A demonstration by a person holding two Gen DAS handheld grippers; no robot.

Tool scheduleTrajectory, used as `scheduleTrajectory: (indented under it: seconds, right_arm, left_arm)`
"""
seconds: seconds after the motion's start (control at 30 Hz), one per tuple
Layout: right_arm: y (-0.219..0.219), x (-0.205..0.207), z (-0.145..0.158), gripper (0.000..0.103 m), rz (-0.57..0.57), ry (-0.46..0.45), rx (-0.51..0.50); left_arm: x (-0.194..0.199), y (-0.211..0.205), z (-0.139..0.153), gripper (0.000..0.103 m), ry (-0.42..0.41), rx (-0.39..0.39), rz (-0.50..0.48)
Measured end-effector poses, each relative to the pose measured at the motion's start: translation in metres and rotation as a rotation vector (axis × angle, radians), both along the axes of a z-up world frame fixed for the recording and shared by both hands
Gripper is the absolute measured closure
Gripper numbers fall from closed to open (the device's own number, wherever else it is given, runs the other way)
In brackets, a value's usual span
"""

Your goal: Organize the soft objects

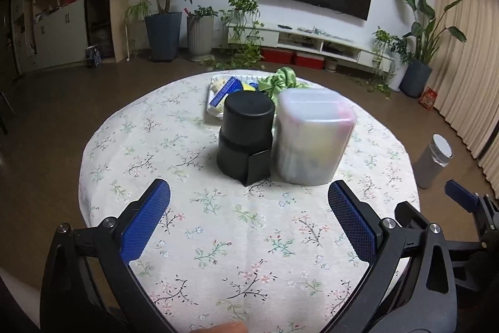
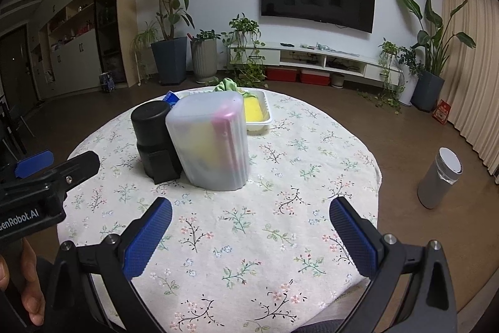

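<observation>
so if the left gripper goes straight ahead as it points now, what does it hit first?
Probably the black cylindrical container, about centred between the open jaws of the left gripper; the frosted plastic container stands beside it on the right. Depth is unclear, and the gripper may pass over bare tablecloth first.

On the round desk with the flowered cloth, a black cylindrical container stands just left of a frosted translucent plastic box, the two side by side and touching or nearly so. Behind them lies a white shallow plastic tray holding a yellow sponge, a blue packet and a green crumpled cloth. A grey cylindrical bin stands on the floor to the desk's right.
</observation>
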State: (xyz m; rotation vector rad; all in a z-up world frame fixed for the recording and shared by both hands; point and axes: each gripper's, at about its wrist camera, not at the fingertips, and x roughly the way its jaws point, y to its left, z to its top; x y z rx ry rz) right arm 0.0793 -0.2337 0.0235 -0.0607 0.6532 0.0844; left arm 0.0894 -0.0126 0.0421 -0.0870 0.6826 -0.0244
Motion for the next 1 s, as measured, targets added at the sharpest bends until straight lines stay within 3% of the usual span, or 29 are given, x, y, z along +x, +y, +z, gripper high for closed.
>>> scheduleTrajectory:
  seconds: [0.23, 1.0]
  right_arm:
    - [0.003, 0.005, -0.003, 0.0, -0.031, 0.01, -0.01]
    - [0.004, 0.011, -0.011, 0.0, -0.075, 0.045, -0.006]
  left_arm:
    - [0.004, -0.004, -0.004, 0.0, 0.013, 0.043, 0.016]
    - [0.009, 0.02, -0.019, 0.0, 0.041, -0.012, 0.055]
